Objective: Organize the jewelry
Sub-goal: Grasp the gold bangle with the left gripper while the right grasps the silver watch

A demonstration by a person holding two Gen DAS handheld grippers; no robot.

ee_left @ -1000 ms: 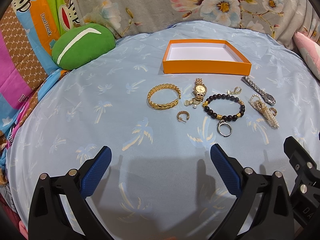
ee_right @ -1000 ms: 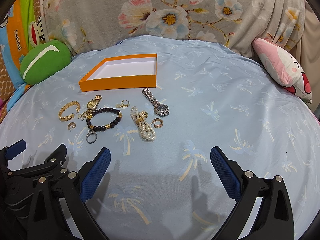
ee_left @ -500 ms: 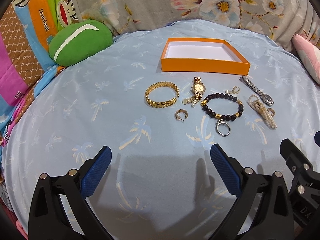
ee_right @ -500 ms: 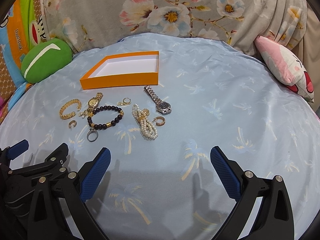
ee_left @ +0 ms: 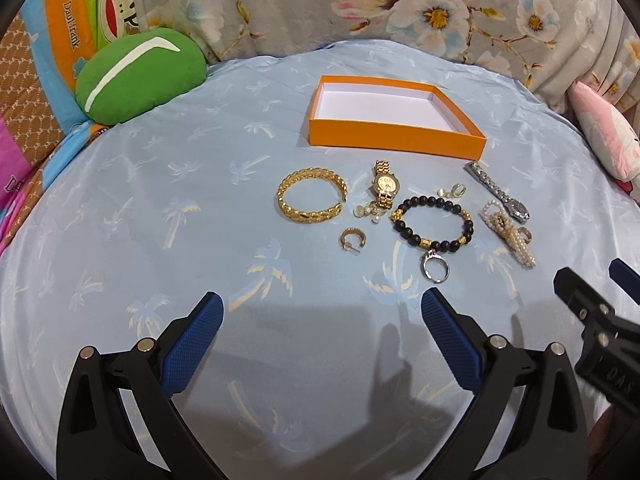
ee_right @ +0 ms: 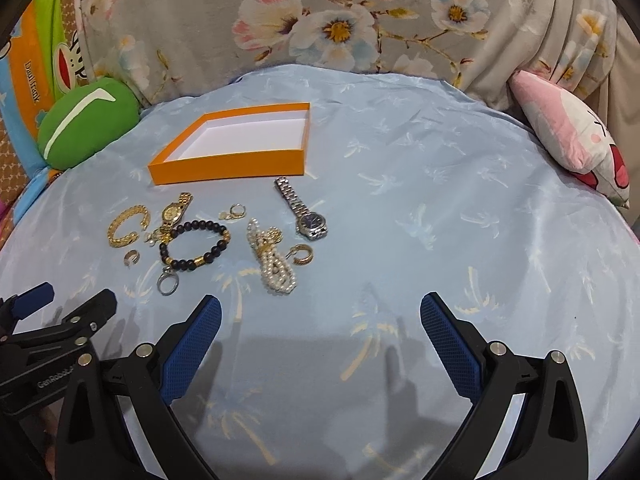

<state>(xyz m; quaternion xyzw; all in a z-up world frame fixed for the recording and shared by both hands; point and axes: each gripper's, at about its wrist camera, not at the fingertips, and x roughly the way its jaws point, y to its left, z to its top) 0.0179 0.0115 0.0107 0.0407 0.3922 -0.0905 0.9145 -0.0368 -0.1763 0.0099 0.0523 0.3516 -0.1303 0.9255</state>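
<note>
Both cameras nearer jewelry, pink pillow [ee_right: 572, 136] whole only right wrist

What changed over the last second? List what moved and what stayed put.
Only the view shifted: the left gripper drifted slightly, so the orange box and the jewelry sit a little further left in its view. The right gripper eased forward a touch. Both remain open and empty; nothing was grasped or released. The gold bangle, black bead bracelet, pearl strand and silver watch lie where they were, the box still empty.
</note>
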